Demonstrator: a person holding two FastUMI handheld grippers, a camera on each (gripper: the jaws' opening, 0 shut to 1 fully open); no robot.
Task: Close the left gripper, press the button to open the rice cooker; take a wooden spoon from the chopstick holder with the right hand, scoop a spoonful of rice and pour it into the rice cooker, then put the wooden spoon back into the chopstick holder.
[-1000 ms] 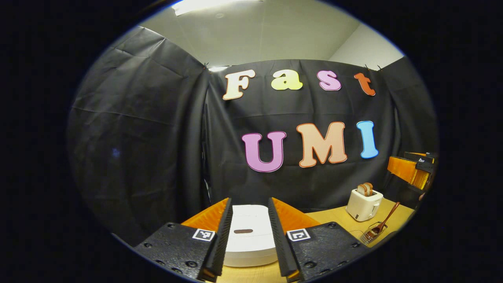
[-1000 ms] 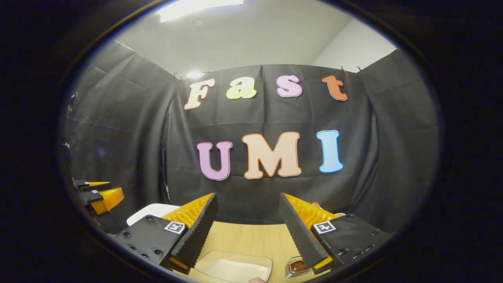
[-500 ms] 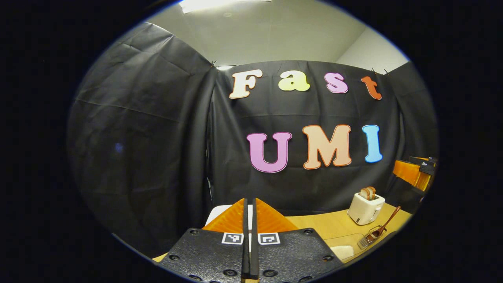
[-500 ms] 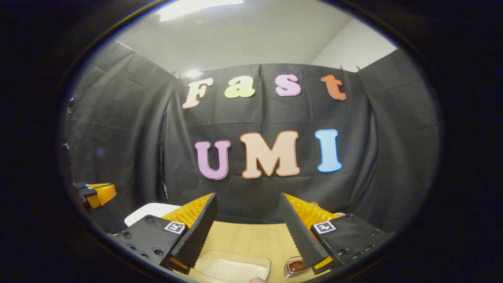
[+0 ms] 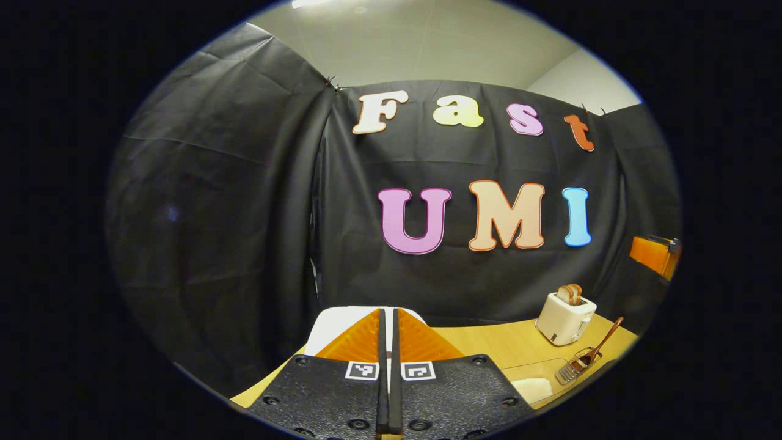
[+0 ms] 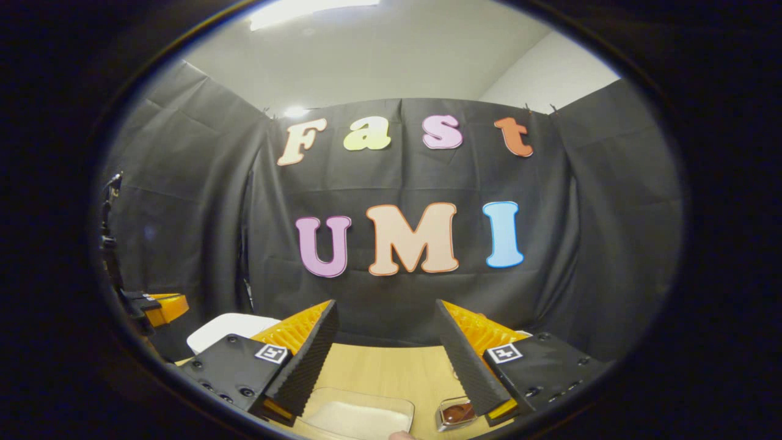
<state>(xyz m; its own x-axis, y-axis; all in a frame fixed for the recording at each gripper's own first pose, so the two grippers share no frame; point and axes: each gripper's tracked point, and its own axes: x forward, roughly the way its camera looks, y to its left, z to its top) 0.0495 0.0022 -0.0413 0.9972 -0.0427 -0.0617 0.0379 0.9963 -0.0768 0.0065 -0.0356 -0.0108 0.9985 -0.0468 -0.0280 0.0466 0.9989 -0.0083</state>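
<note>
Lit from above by ceiling light, blown out in right gripper view. Black cloth dim, slightly sheeny. Strong fisheye bending at edges. Sharp centre, mild softness toward rims.

Recording booth w/ mock kitchen setup: black cloth walls, wooden table, toaster, rice cooker, office-type ceiling.

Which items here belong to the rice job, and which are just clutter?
Job:
rice cooker
wooden spoon
chopstick holder
rice tray
left gripper, jaws shut
right gripper, jaws open

Clutter:
toaster holding bread
</note>
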